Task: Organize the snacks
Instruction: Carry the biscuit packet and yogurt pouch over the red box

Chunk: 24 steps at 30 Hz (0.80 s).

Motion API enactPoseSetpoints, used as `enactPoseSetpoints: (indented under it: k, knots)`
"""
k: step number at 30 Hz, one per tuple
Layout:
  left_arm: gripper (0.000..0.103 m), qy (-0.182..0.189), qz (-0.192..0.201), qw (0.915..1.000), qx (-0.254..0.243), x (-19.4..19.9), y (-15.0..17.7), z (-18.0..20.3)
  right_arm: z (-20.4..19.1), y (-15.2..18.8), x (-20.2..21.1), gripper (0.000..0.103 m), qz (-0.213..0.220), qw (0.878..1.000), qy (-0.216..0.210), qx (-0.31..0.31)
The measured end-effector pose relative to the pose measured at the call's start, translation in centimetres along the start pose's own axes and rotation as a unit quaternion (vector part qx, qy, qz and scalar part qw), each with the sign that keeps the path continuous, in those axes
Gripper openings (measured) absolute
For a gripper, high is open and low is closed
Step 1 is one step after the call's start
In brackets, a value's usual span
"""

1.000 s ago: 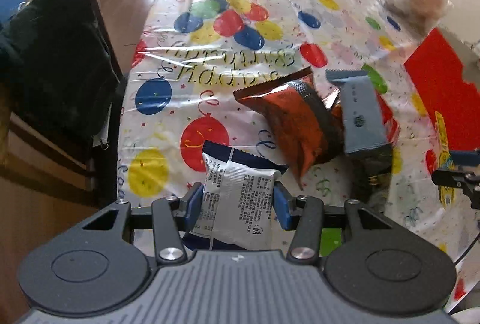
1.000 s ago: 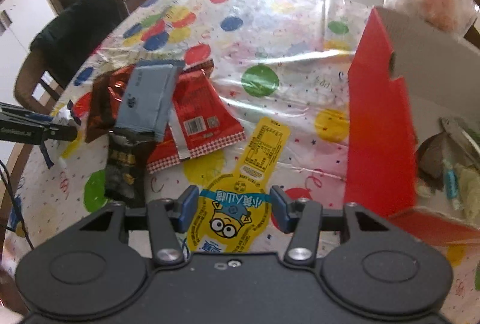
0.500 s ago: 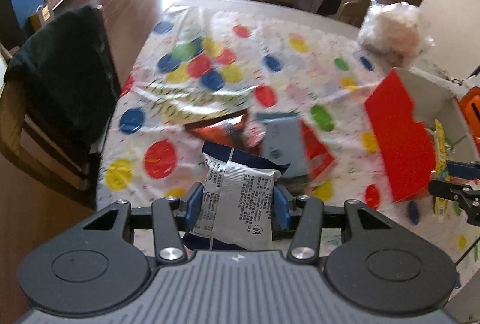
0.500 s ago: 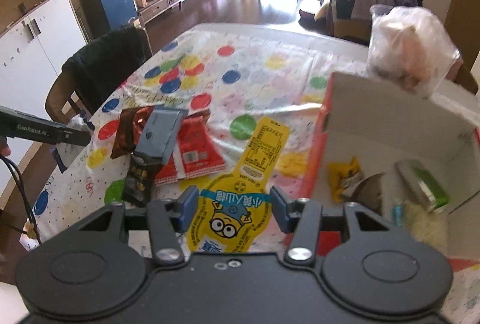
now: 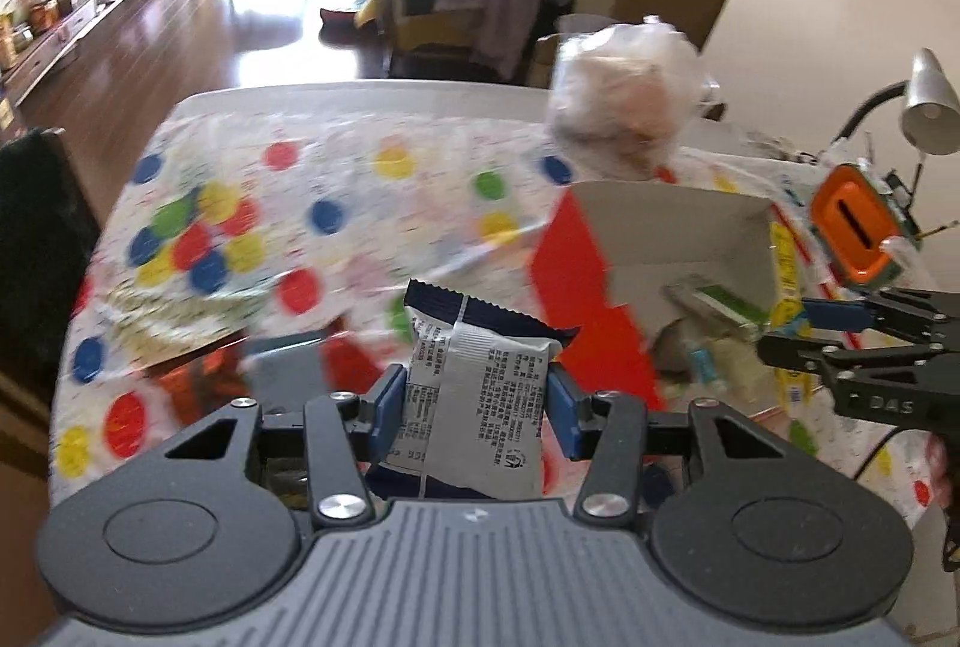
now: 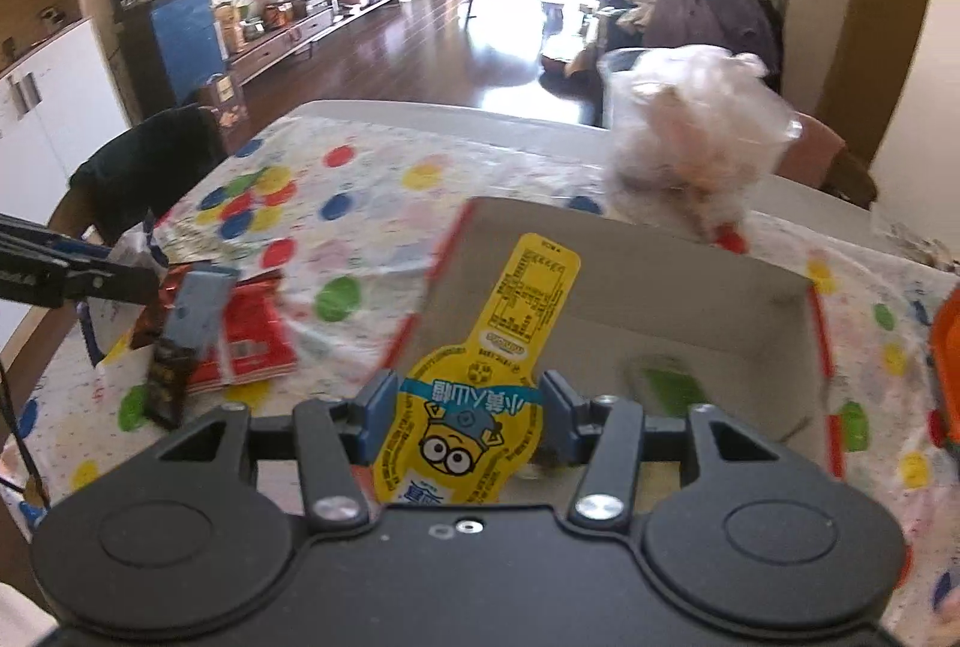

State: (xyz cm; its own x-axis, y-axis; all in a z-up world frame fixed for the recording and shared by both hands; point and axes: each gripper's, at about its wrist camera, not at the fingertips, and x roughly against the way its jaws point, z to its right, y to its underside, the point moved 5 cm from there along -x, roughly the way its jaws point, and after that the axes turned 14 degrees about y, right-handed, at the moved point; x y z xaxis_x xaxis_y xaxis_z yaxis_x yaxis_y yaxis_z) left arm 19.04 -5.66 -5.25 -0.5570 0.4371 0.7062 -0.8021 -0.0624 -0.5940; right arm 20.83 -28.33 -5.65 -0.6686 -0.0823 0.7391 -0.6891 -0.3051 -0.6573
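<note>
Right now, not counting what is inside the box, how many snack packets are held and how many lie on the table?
Held: 2, white packet, yellow packet
On table: 4, brown packet, grey packet, red packet, black packet
Total: 6

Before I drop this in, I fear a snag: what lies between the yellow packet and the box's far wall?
Only a green packet on the box floor, in the right wrist view.

We read "DAS" on the right tongs [image 5: 798, 323]. Fine print on the grey packet [image 5: 480, 407] and the yellow Minion pouch [image 6: 474, 395] stays too small to read.
</note>
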Motion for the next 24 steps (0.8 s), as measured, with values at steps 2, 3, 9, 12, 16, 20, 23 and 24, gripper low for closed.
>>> enactPoseSetpoints:
  k: [2,3,9,12,16,20,23,24]
  knots:
    - [0.048,0.01,0.0,0.9999,-0.008,-0.8,-0.6,1.8,1.5,0.1,-0.4,0.051,-0.003,1.0,0.006,-0.004]
    - [0.048,0.013,-0.001,0.9998,-0.015,-1.4,-0.9,2.9,2.3,0.1,-0.6,0.051,-0.005,1.0,0.009,-0.004]
    - [0.048,0.026,-0.012,0.9987,-0.043,-4.8,-2.2,7.8,6.4,0.6,-2.0,0.051,-0.013,1.0,0.028,-0.006]
    - [0.048,0.026,-0.017,0.9984,-0.048,-6.4,-2.8,9.4,8.0,1.0,-2.5,0.051,-0.015,0.999,0.033,-0.006]
    - [0.048,0.028,-0.028,0.998,-0.05,-8.6,-3.4,11.0,9.8,1.4,-3.0,0.051,-0.022,0.999,0.035,-0.003]
    - [0.048,0.028,-0.049,0.9976,-0.04,-11.2,-4.1,12.2,11.1,1.7,-3.8,0.051,-0.029,0.999,0.039,0.004]
    - [0.048,0.022,-0.068,0.9971,-0.027,-13.5,-4.4,12.3,11.8,2.0,-4.6,0.051,-0.035,0.999,0.04,0.012]
    - [0.048,0.018,-0.074,0.9969,-0.022,-14.3,-4.5,12.3,11.9,2.0,-4.8,0.051,-0.036,0.998,0.04,0.013]
